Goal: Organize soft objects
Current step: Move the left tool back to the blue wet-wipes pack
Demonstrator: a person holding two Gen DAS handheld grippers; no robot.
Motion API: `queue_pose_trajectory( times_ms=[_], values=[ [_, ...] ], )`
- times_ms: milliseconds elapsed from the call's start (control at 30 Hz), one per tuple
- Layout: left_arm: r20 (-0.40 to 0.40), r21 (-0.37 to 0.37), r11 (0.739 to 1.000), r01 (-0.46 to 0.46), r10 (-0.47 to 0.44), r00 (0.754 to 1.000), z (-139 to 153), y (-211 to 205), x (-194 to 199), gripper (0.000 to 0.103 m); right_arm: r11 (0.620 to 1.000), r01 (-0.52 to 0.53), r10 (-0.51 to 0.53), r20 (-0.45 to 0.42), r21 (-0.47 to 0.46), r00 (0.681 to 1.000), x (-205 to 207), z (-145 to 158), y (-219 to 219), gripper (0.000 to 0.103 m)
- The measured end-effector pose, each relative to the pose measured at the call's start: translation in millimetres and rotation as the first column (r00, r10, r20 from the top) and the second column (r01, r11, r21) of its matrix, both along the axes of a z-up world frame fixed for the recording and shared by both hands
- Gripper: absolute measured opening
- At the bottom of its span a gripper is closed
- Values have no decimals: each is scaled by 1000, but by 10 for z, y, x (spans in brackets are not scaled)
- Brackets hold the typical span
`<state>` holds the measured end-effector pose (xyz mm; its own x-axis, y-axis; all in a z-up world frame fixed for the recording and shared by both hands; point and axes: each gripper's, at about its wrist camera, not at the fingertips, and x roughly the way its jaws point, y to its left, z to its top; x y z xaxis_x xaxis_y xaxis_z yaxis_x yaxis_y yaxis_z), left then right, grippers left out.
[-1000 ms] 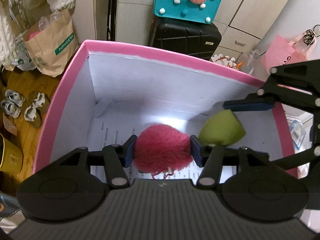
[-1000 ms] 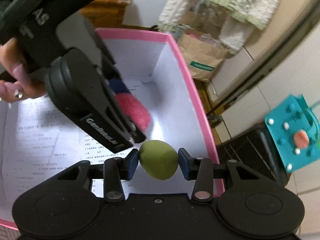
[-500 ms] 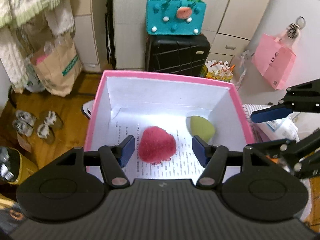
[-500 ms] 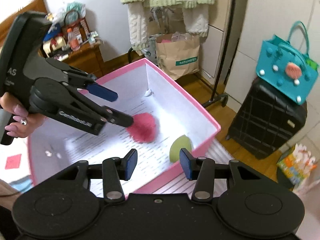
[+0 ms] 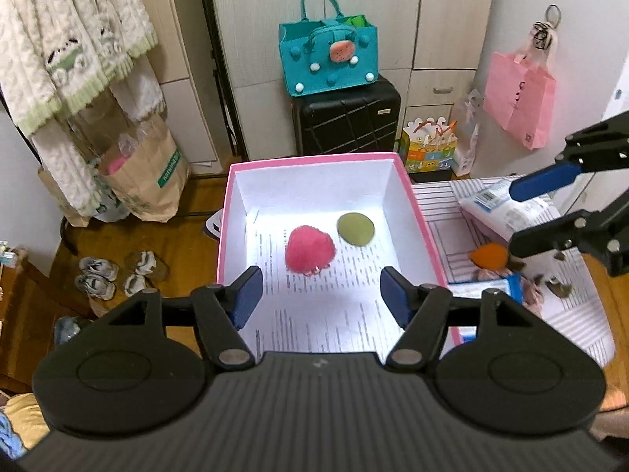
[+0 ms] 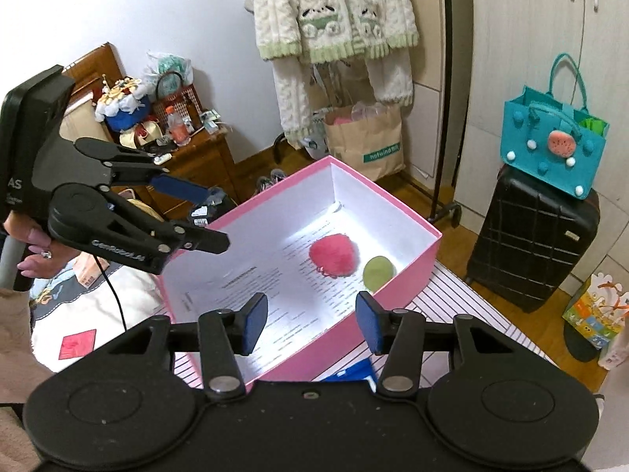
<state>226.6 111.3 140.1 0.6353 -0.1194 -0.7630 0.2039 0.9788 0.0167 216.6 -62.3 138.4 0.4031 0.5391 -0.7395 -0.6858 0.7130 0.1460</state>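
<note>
Through the left wrist camera we see our left gripper [image 5: 317,295] above the pink box [image 5: 417,212], pointing down into it; its jaws have just been opening and now stand apart with nothing between them; the pink pompom [image 5: 309,249] and the green sponge [image 5: 356,227] lie side by side on the printed sheet [image 5: 338,314] at the far end of the box, close together though we cannot tell whether they touch; to the right, outside the box, an orange soft thing [image 5: 490,256] lies on the striped cloth [image 5: 452,236] among packets, just under our right gripper [image 5: 528,216], whose fingers are also spread and empty.

Through the right wrist camera our right gripper [image 6: 311,320] looks over the near rim of the pink box [image 6: 416,271]; its jaws have likewise just been opening and hold nothing; the pink pompom [image 6: 333,255] and green sponge [image 6: 378,273] sit inside, the sponge against the right-hand wall; our left gripper [image 6: 204,216] hangs at the left over the box's edge, held in a hand [image 6: 37,251].

We judge both pieces delivered; what remains lies right of the box, so our right hand is much the nearer for the orange piece, which sits just beneath its fingers.
</note>
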Motion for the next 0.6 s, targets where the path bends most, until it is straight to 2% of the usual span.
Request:
queue_pose_trajectory(
  times_ms=[167, 367, 600],
  values=[
    [36, 12, 1000, 10, -11, 999, 161, -114, -358, 69, 1000, 1, 0, 33, -6, 999, -310, 76, -109, 59],
    [41, 8, 999, 45, -46, 998, 196, -306, -676, 71, 1000, 7, -6, 62, -20, 998, -658, 126, -273, 63],
    [69, -56, 994, 91, -87, 994, 163, -544, -976, 75, 999, 40, -39, 70, -7, 997, -864, 90, -551, 68]
  ],
)
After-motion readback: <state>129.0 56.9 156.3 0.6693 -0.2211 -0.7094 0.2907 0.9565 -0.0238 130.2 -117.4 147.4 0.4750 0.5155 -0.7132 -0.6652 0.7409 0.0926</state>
